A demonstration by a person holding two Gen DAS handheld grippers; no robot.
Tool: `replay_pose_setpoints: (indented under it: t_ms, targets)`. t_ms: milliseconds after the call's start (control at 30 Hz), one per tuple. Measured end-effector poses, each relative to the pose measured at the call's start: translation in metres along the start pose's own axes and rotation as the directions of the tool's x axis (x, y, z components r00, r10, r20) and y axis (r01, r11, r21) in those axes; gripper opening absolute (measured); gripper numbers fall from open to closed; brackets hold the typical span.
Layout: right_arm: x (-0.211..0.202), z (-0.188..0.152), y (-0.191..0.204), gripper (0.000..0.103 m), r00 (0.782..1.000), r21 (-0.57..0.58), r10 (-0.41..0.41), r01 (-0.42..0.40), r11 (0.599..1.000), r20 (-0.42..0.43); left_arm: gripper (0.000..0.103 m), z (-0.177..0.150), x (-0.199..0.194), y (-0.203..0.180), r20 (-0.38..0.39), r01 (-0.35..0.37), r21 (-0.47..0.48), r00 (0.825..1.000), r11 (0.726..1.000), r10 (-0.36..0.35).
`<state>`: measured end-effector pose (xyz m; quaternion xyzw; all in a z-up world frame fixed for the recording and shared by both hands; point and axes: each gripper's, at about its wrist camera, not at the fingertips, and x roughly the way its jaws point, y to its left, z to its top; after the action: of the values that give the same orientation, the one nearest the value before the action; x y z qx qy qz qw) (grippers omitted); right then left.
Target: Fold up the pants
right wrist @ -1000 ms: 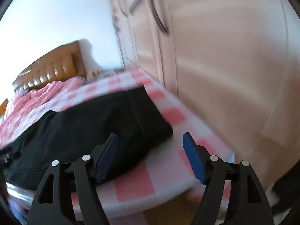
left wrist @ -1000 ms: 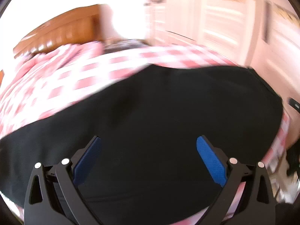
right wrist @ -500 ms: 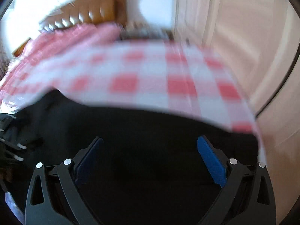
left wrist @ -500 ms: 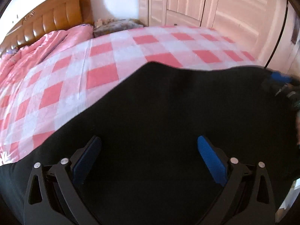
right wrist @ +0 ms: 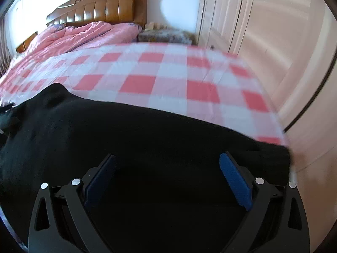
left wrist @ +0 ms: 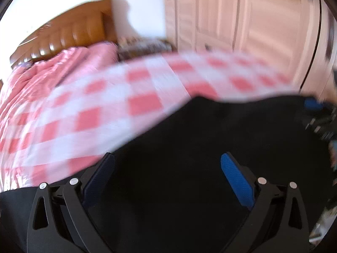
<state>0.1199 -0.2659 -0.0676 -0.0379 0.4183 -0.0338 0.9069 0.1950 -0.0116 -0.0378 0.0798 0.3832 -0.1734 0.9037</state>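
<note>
Left wrist view, blurred by motion: the left gripper point(left wrist: 166, 172) stands with its jaws spread wide and nothing between the blue pads point(left wrist: 236, 181). Directly beneath and ahead of it lie the black fabric pants point(left wrist: 210, 147), spread flat; the pads are not pressing on the cloth. To the gripper's left and beyond it runs the pink-and-white checked bedsheet point(left wrist: 88, 118). Farther off on the left sit a rumpled pink quilt point(left wrist: 52, 69) and a brown padded wooden headboard point(left wrist: 69, 33). Ahead and to the right stand pale panelled wardrobe doors point(left wrist: 242, 14). At the far right edge, over the pants, part of the other gripper shows as a blue pad on black hardware, too smeared to judge.

Right wrist view, sharper: the right gripper point(right wrist: 166, 172) has just been opening and now stands fully wide, holding nothing; only pants cloth shows in the gap below it. The pants point(right wrist: 147, 143) fill the area under and to the left of this gripper, their far edge running across ahead of it, their right end lying at the sheet's right border. Beyond that edge lies the checked bedsheet point(right wrist: 147, 78), then the pink quilt point(right wrist: 80, 33) at far left, the headboard point(right wrist: 105, 6) behind it, and the wardrobe doors point(right wrist: 263, 25) to the right.
</note>
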Motion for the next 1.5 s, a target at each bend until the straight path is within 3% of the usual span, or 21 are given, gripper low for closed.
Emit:
replay_pose_setpoints:
  t_ms: [67, 133, 200, 300, 400, 433, 500, 600, 667, 733, 800, 833, 867, 900, 967, 1033, 1100, 1200, 1300, 1400, 1500]
  targets:
    - [-0.023, 0.001, 0.015, 0.096, 0.998, -0.017, 0.035, -0.034, 0.999, 0.056, 0.101, -0.010, -0.039, 0.044, 0.060, 0.006, -0.117, 0.998, 0.993, 0.001]
    - [-0.047, 0.002, 0.047, 0.097, 0.985, -0.075, 0.131, -0.123, 0.990, 0.112, 0.101, -0.027, -0.058, 0.082, 0.054, -0.066, -0.185, 0.996, 0.981, 0.078]
    - [-0.056, 0.002, 0.085, 0.098, 0.971, -0.173, 0.211, -0.190, 0.966, 0.113, 0.101, -0.057, -0.071, 0.134, -0.004, -0.170, -0.267, 0.984, 0.949, 0.176]
    - [-0.053, -0.001, 0.129, 0.097, 0.959, -0.265, 0.275, -0.248, 0.932, 0.070, 0.101, -0.094, -0.076, 0.188, -0.099, -0.251, -0.379, 0.968, 0.891, 0.231]
    - [-0.037, -0.006, 0.158, 0.097, 0.961, -0.294, 0.275, -0.258, 0.920, 0.017, 0.101, -0.132, -0.075, 0.229, -0.169, -0.333, -0.405, 0.942, 0.851, 0.289]
    - [-0.027, -0.008, 0.164, 0.097, 0.969, -0.287, 0.248, -0.242, 0.927, -0.014, 0.102, -0.139, -0.074, 0.235, -0.164, -0.339, -0.397, 0.940, 0.853, 0.298]
    - [-0.014, -0.013, 0.166, 0.097, 0.977, -0.273, 0.207, -0.211, 0.939, -0.041, 0.101, -0.149, -0.082, 0.249, -0.104, -0.282, -0.408, 0.959, 0.868, 0.263]
    - [-0.006, -0.016, 0.154, 0.097, 0.978, -0.211, 0.197, -0.208, 0.955, -0.073, 0.101, -0.149, -0.090, 0.254, -0.130, -0.361, -0.381, 0.933, 0.851, 0.337]
    - [-0.014, -0.015, 0.156, 0.097, 0.985, -0.222, 0.165, -0.172, 0.960, -0.049, 0.098, -0.149, -0.107, 0.256, -0.107, -0.329, -0.437, 0.943, 0.837, 0.315]
    - [-0.026, -0.013, 0.160, 0.097, 0.984, -0.227, 0.178, -0.177, 0.958, -0.016, 0.099, -0.155, -0.143, 0.257, 0.007, -0.234, -0.506, 0.961, 0.830, 0.275]
    - [-0.043, -0.011, 0.167, 0.097, 0.973, -0.235, 0.227, -0.213, 0.948, 0.032, 0.100, -0.170, -0.168, 0.272, 0.064, -0.171, -0.592, 0.964, 0.787, 0.258]
    - [-0.049, -0.009, 0.173, 0.098, 0.967, -0.248, 0.249, -0.230, 0.941, 0.048, 0.100, -0.184, -0.182, 0.289, 0.080, -0.137, -0.662, 0.965, 0.737, 0.251]
    - [-0.054, -0.009, 0.181, 0.098, 0.961, -0.268, 0.271, -0.245, 0.932, 0.061, 0.100, -0.190, -0.187, 0.299, 0.093, -0.108, -0.695, 0.967, 0.711, 0.238]
    - [-0.059, -0.010, 0.190, 0.097, 0.955, -0.290, 0.287, -0.256, 0.922, 0.071, 0.100, -0.206, -0.195, 0.318, 0.140, -0.016, -0.752, 0.973, 0.659, 0.184]
    - [-0.064, -0.011, 0.205, 0.098, 0.946, -0.326, 0.313, -0.271, 0.906, 0.084, 0.100, -0.228, -0.206, 0.338, 0.167, 0.059, -0.828, 0.975, 0.558, 0.145]
    - [-0.066, -0.013, 0.217, 0.098, 0.936, -0.351, 0.342, -0.294, 0.889, 0.081, 0.099, -0.238, -0.204, 0.350, 0.216, 0.153, -0.851, 0.974, 0.503, 0.069]
    - [-0.065, -0.016, 0.228, 0.098, 0.933, -0.363, 0.355, -0.309, 0.879, 0.065, 0.099, -0.244, -0.201, 0.355, 0.215, 0.172, -0.874, 0.976, 0.455, 0.044]
    - [-0.066, -0.022, 0.235, 0.097, 0.930, -0.374, 0.364, -0.321, 0.870, 0.048, 0.099, -0.244, -0.190, 0.352, 0.225, 0.197, -0.875, 0.974, 0.442, 0.013]
    - [-0.068, -0.025, 0.240, 0.098, 0.931, -0.386, 0.363, -0.319, 0.865, 0.042, 0.099, -0.246, -0.181, 0.355, 0.187, 0.154, -0.891, 0.982, 0.427, 0.036]
    - [-0.069, -0.025, 0.236, 0.098, 0.932, -0.375, 0.360, -0.316, 0.871, 0.051, 0.099, -0.254, -0.176, 0.366, 0.204, 0.177, -0.909, 0.979, 0.378, 0.031]
    - [-0.069, -0.023, 0.233, 0.098, 0.929, -0.354, 0.366, -0.324, 0.877, 0.057, 0.099, -0.259, -0.172, 0.373, 0.231, 0.210, -0.911, 0.973, 0.356, 0.018]
